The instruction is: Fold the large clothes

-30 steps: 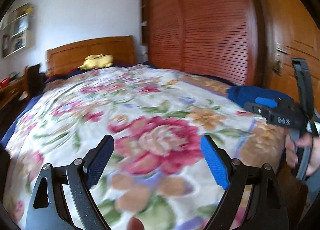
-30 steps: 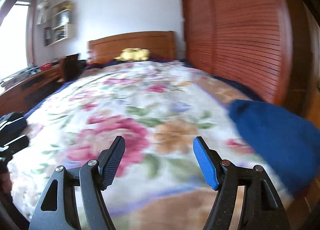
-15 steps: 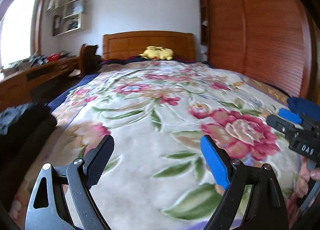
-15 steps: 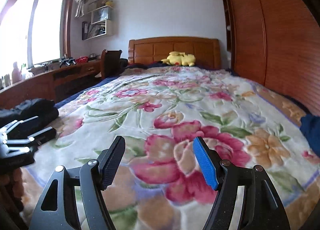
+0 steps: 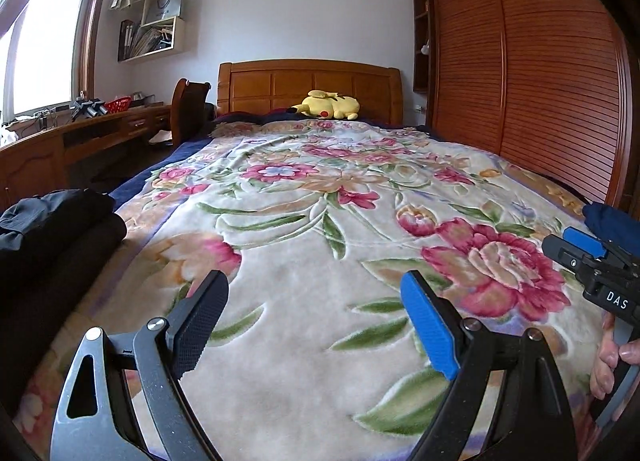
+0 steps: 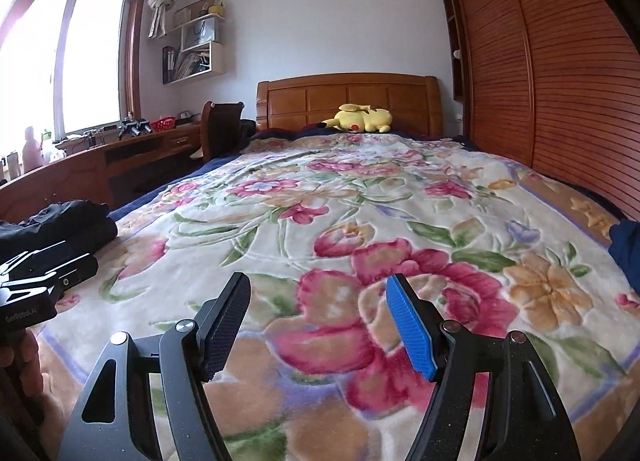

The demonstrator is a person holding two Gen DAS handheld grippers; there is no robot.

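Left wrist view: our left tool (image 5: 312, 317) hangs spread and empty above the floral blanket (image 5: 320, 221), black folded clothes (image 5: 52, 229) at its left edge. Right wrist view: our right tool (image 6: 318, 319) gapes empty too, blue garment (image 6: 628, 253) far right.

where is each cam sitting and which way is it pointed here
Left wrist view: sits on the left gripper, low over the foot of the bed, facing the headboard; shows its own open fingers, plus the right gripper and a hand at the right edge.
Right wrist view: sits on the right gripper, facing the same way; shows its own open fingers, plus the left gripper at the left edge.
Shared: floral blanket, yellow plush toy, black clothes, blue garment, slatted wardrobe.
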